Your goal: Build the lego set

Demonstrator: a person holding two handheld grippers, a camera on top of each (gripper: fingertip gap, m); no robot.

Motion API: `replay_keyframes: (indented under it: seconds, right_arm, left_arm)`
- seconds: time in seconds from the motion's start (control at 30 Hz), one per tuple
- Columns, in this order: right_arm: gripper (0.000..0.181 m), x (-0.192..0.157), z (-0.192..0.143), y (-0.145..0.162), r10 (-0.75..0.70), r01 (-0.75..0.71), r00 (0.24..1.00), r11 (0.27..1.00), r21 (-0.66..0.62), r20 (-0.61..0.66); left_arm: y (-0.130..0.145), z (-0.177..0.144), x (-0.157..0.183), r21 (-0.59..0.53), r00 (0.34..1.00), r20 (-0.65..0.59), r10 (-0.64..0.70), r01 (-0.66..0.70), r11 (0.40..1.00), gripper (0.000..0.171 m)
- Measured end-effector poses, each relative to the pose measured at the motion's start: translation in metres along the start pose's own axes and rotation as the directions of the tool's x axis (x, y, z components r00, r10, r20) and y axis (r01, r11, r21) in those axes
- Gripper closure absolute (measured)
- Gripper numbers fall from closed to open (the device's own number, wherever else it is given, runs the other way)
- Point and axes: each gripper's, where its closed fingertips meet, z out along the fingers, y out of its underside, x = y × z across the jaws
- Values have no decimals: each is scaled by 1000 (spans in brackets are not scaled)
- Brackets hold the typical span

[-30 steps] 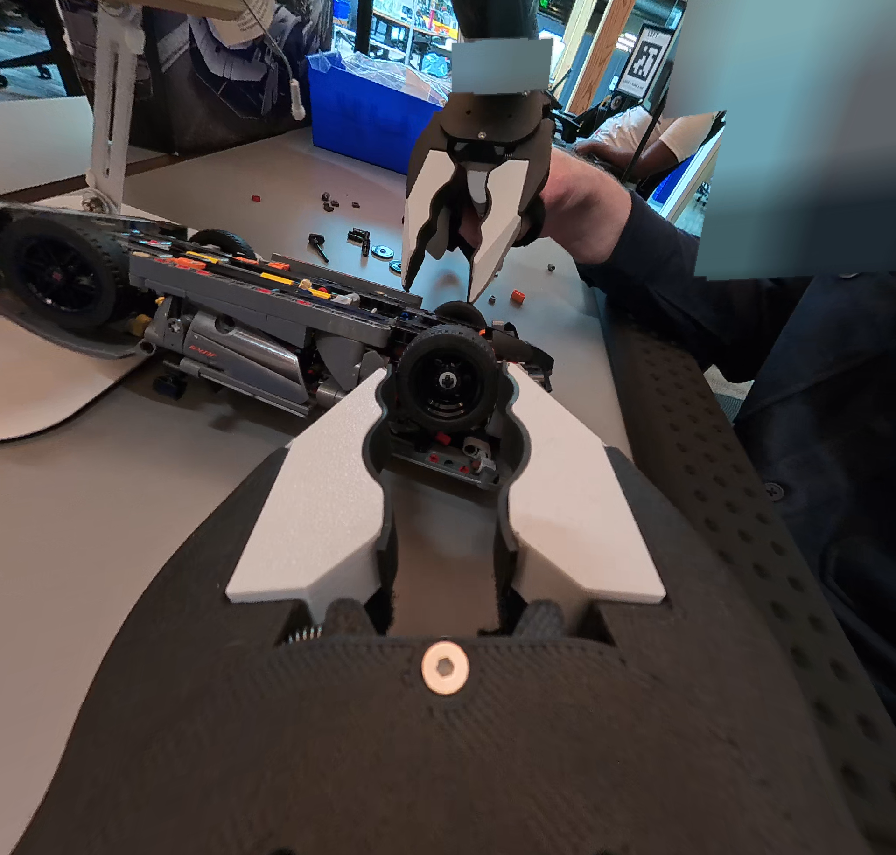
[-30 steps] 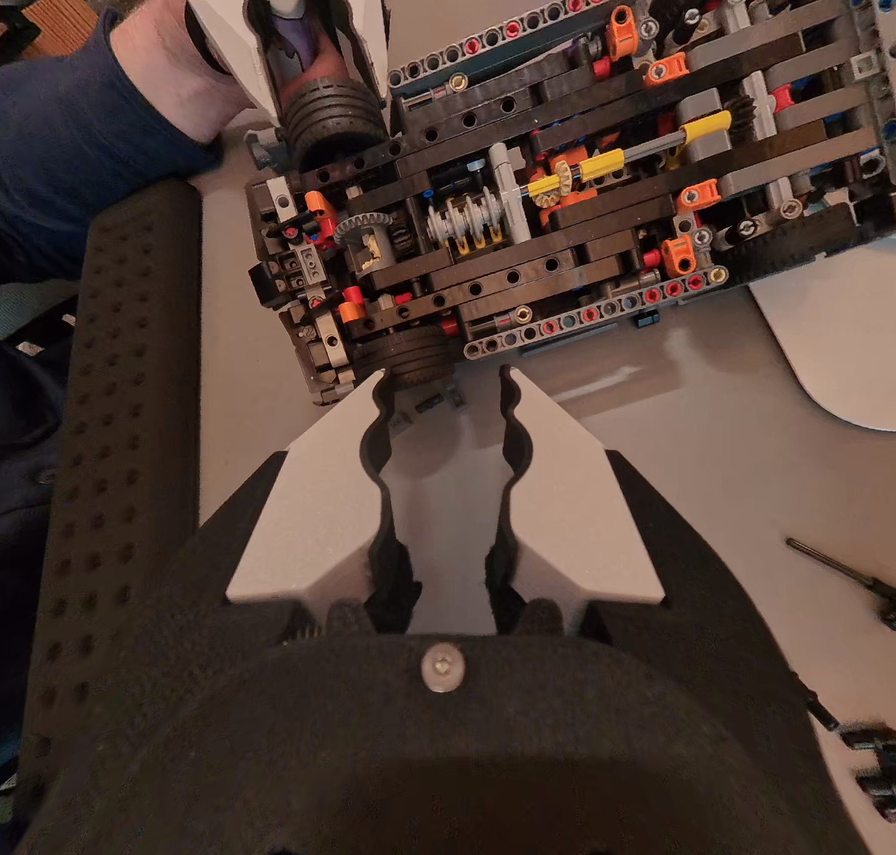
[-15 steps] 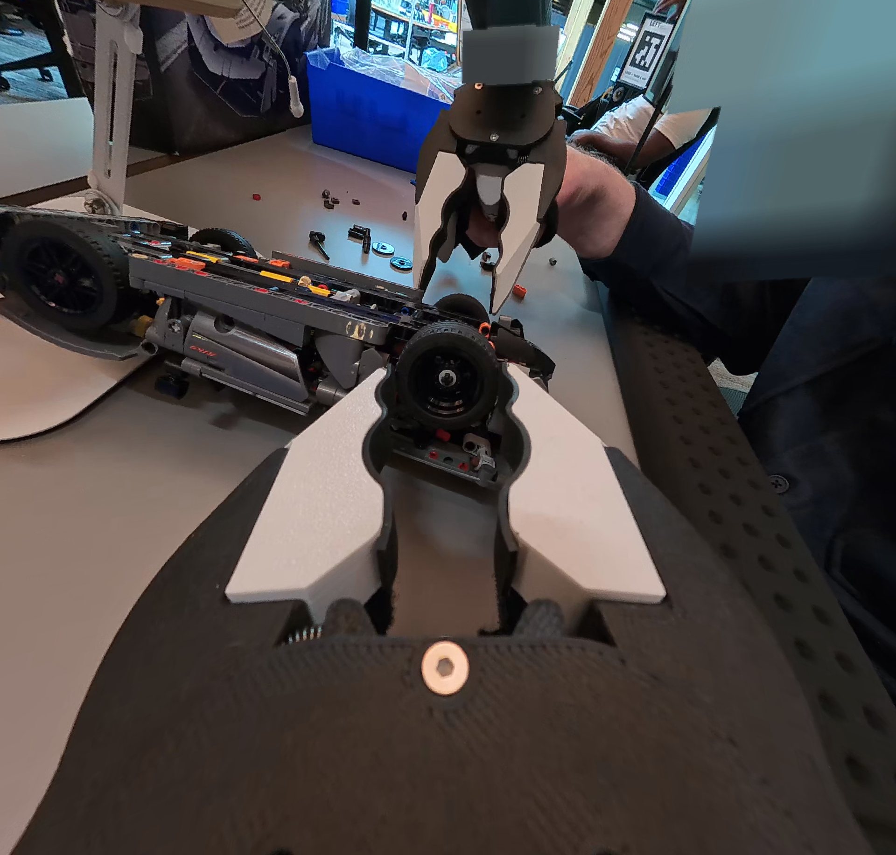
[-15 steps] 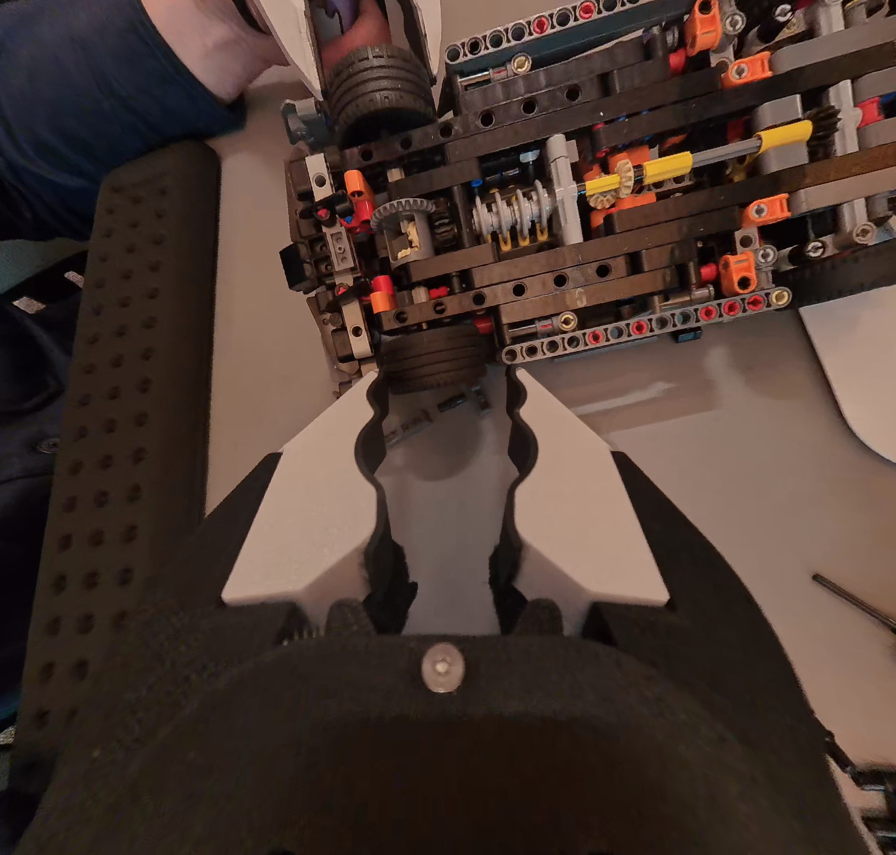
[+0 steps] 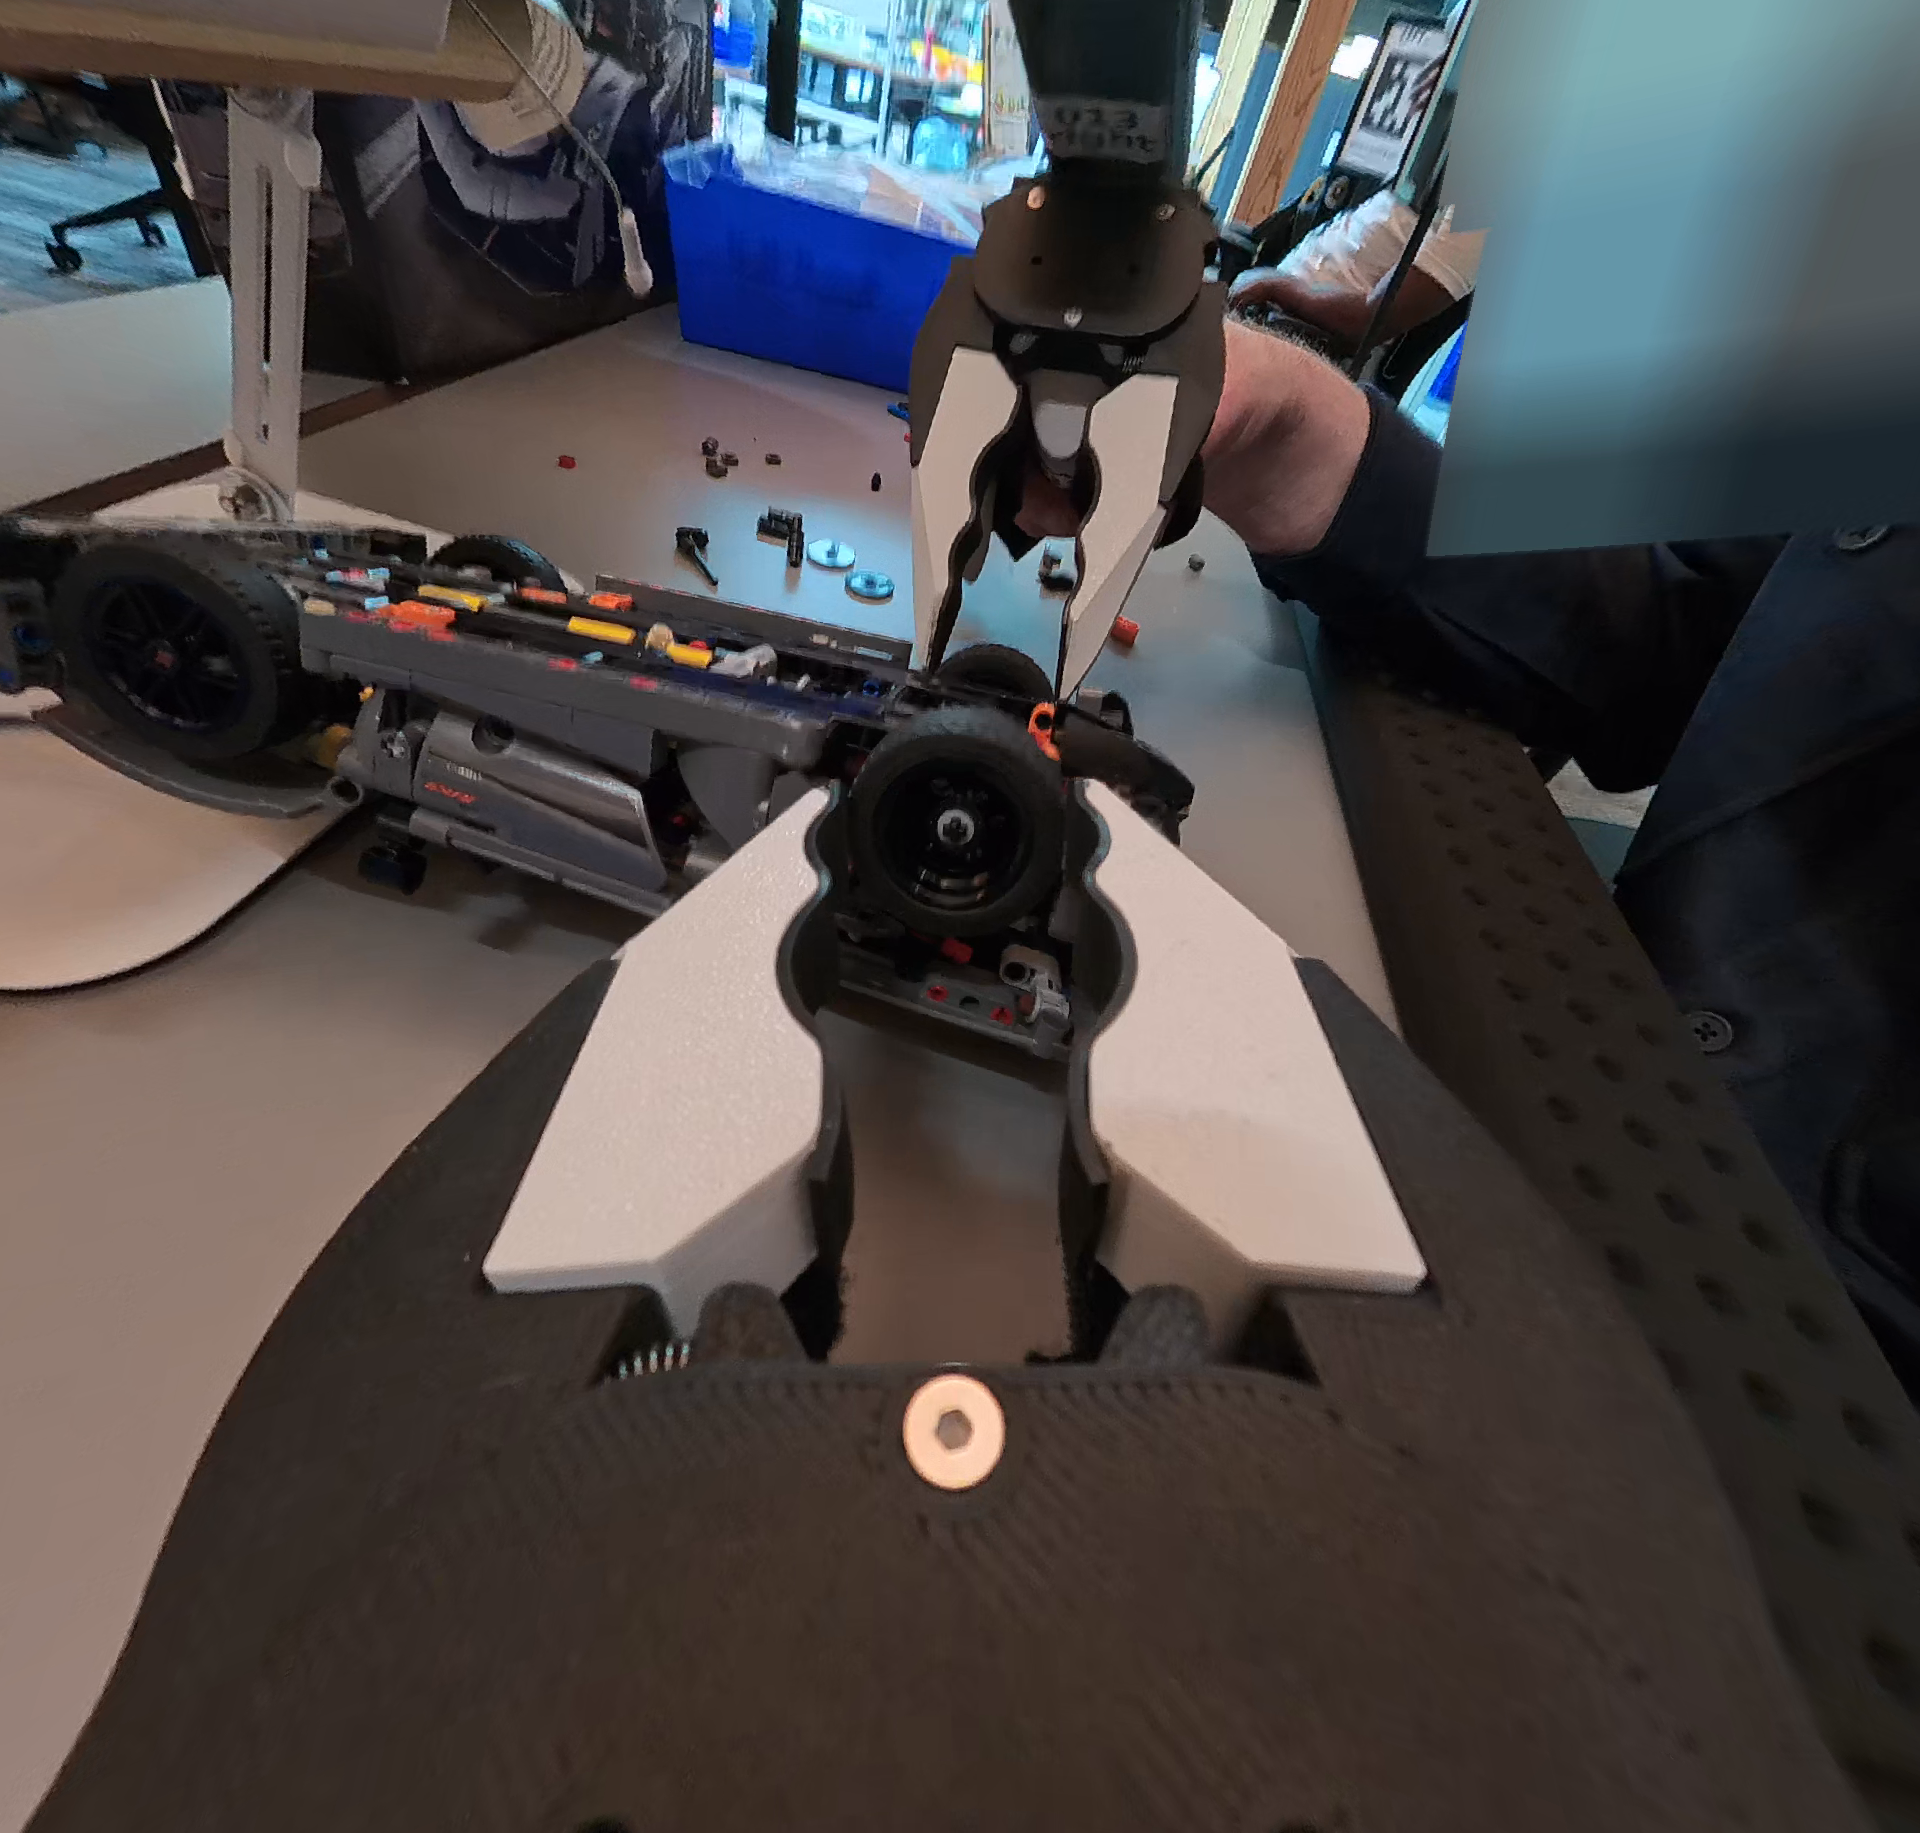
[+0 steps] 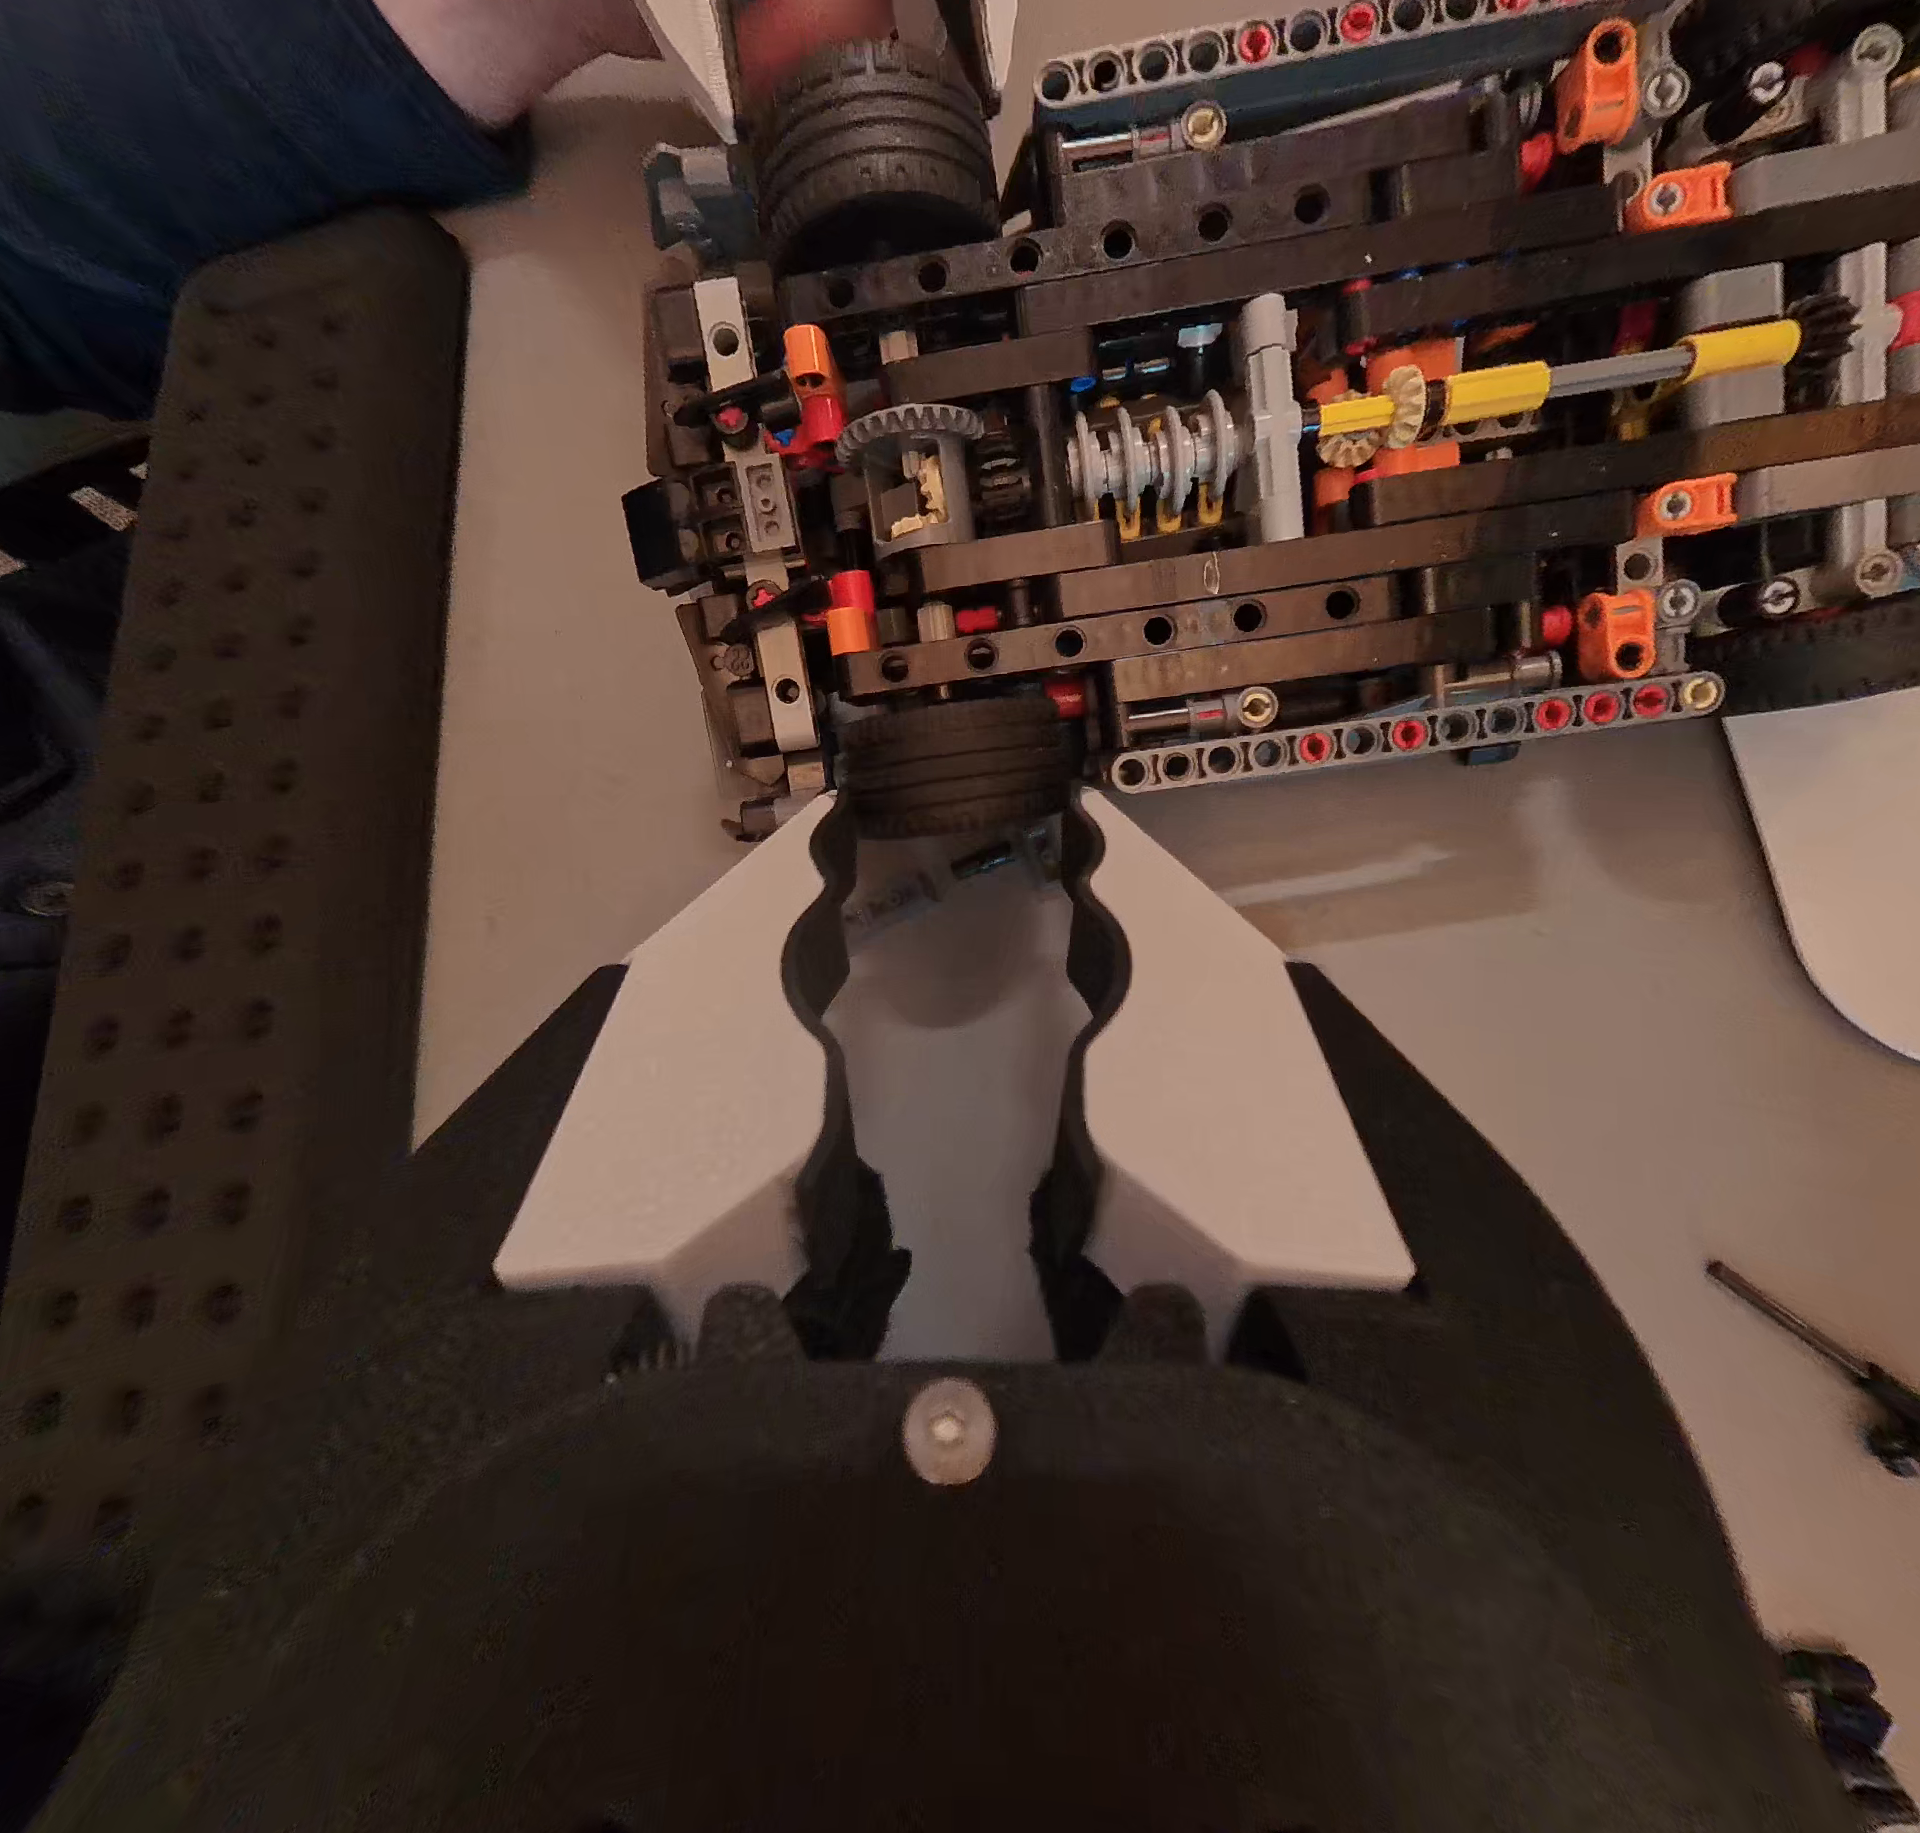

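Note:
A Lego Technic car [image 5: 582, 703] lies upside down on the grey table, its gears and beams facing up in the right wrist view [image 6: 1195, 557]. My left gripper [image 5: 956, 812] is shut on the near small wheel [image 5: 951, 838] at the car's end. It also shows at the top of the right wrist view [image 6: 862, 116], its fingers on both sides of that wheel [image 6: 873, 152]. My right gripper [image 6: 954, 812] is open and points down, with its tips just at the two sides of the opposite wheel [image 6: 956, 770]. It shows in the left wrist view [image 5: 995, 677] over the far wheel [image 5: 997, 663].
Loose small parts [image 5: 790, 536] lie on the table behind the car, before a blue bin [image 5: 800, 277]. A white board [image 5: 104, 879] lies under the car's other end. A black perforated pad [image 5: 1558, 952] runs along the table's edge. A black axle [image 6: 1808, 1347] lies at the right. The gap from one gripper's tips to the other's is roughly 12 cm. From my right tips it is roughly 20 cm to the black axle [image 6: 1808, 1347]; from my left, 30 cm. It turns up in the left wrist view [image 5: 701, 564] as well.
My right gripper has moved forward and down until its tips reach the sides of the far wheel. My left gripper has kept its hold on the near wheel.

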Motion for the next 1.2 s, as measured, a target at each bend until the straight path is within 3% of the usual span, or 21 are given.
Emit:
replay_keyframes:
  seconds: [0.67,1.2]
  right_arm:
    - [148,-9,-4,-3,-31,31,999,999,22,38]
    - [150,-1,-1,0,25,-26,1000,1000,8,17]
  left_arm:
    - [-10,-4,15,44,997,-49,65,-63,997,139]
    - [-1,-1,-3,15,1000,5,-21,21,1000,137]
